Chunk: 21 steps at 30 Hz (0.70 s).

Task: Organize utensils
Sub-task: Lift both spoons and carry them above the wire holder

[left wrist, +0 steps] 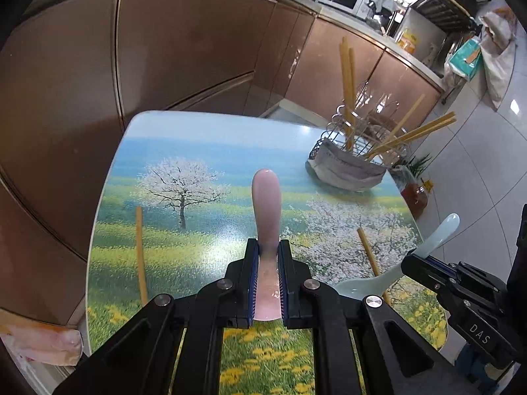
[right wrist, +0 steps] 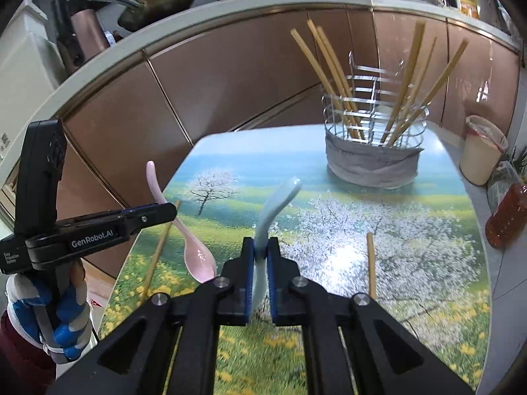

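two spoons: both held above the table
left gripper: clamped on pink spoon, handle pointing ahead
right gripper: clamped on pale blue spoon
wire holder: far side, chopsticks inside
loose chopsticks: flat on table

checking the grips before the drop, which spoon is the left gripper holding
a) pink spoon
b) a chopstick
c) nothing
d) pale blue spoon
a: the left gripper is clamped on the pink spoon, while the pale blue spoon sits in the right gripper.
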Each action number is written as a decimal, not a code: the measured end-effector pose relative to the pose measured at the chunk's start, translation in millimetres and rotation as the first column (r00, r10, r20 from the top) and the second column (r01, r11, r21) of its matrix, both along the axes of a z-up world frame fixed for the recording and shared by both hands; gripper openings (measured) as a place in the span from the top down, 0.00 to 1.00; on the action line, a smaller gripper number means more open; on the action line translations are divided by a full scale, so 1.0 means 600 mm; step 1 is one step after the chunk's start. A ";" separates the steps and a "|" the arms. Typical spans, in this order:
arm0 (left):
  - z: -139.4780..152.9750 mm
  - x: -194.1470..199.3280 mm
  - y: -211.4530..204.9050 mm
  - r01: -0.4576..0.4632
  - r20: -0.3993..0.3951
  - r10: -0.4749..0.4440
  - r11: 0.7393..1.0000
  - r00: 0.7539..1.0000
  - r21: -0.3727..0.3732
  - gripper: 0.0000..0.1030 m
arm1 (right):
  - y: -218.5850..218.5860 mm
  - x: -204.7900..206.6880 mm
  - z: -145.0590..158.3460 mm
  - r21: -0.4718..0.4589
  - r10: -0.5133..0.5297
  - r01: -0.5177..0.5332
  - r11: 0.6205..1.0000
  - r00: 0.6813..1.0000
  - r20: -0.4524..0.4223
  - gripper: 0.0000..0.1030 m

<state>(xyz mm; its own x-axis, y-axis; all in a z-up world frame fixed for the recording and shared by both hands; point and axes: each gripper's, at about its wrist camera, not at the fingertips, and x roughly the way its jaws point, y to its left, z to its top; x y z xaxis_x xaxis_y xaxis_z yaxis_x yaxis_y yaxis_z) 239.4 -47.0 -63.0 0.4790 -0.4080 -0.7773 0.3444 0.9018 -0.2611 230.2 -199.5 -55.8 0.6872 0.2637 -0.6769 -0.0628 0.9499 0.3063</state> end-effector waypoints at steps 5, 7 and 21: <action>0.034 -0.049 0.004 -0.009 0.039 0.009 1.000 0.999 -0.007 0.90 | -0.002 -0.057 0.033 -0.007 -0.010 0.011 1.000 0.999 0.039 0.93; 0.045 -0.063 0.005 -0.010 0.049 0.011 1.000 0.999 -0.014 0.89 | -0.008 -0.074 0.046 -0.006 -0.019 0.020 1.000 0.998 0.055 0.93; 0.168 -0.054 -0.036 0.046 0.127 -0.037 0.996 0.991 -0.075 0.90 | -0.108 -0.107 0.220 -0.068 -0.109 0.127 0.990 0.968 0.225 0.93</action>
<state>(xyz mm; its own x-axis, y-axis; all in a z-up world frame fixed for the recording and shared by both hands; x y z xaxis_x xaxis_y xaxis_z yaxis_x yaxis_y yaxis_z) 207.1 -68.5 37.9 0.5521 -0.4864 -0.6772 0.4155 0.8647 -0.2822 165.8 -264.3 76.1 0.8448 0.1228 -0.5207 -0.0066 0.9756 0.2193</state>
